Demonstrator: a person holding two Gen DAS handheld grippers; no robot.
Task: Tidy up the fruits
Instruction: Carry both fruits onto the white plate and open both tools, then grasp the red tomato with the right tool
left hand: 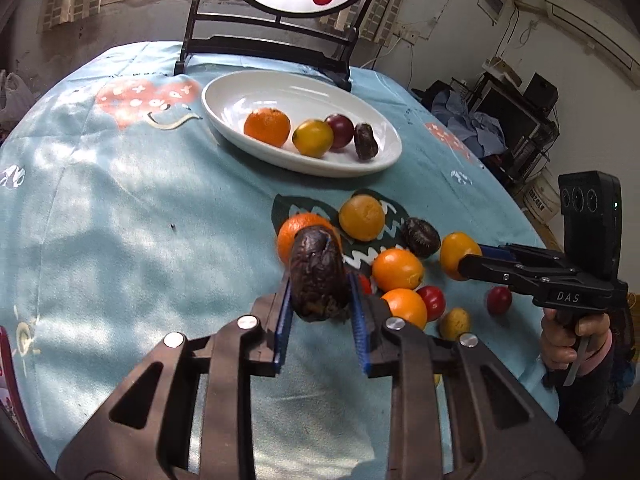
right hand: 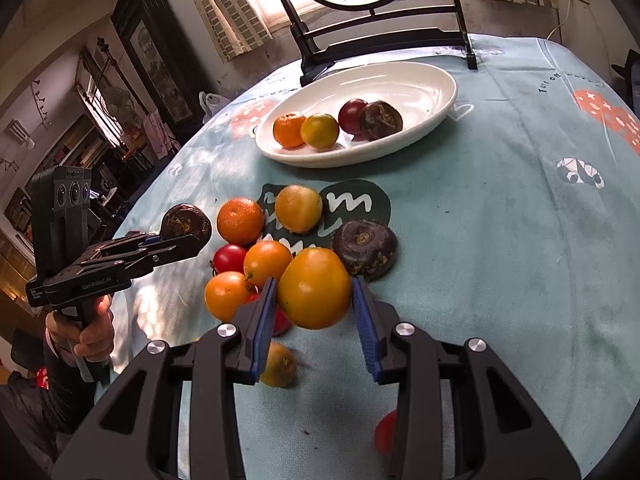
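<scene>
Wrinkled dark-brown passion fruit point(left hand: 318, 276) is sitting pinched between the left gripper's point(left hand: 320, 304) blue jaws, while the right gripper point(right hand: 314, 300) is clamping a smooth yellow-orange fruit point(right hand: 315, 288), both lifted above loose fruits, white oval plate point(left hand: 256, 92) lying ahead.

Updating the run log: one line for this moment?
left gripper: shut on dark wrinkled fruit | right gripper: shut on yellow-orange fruit | white dish: four fruits
</scene>
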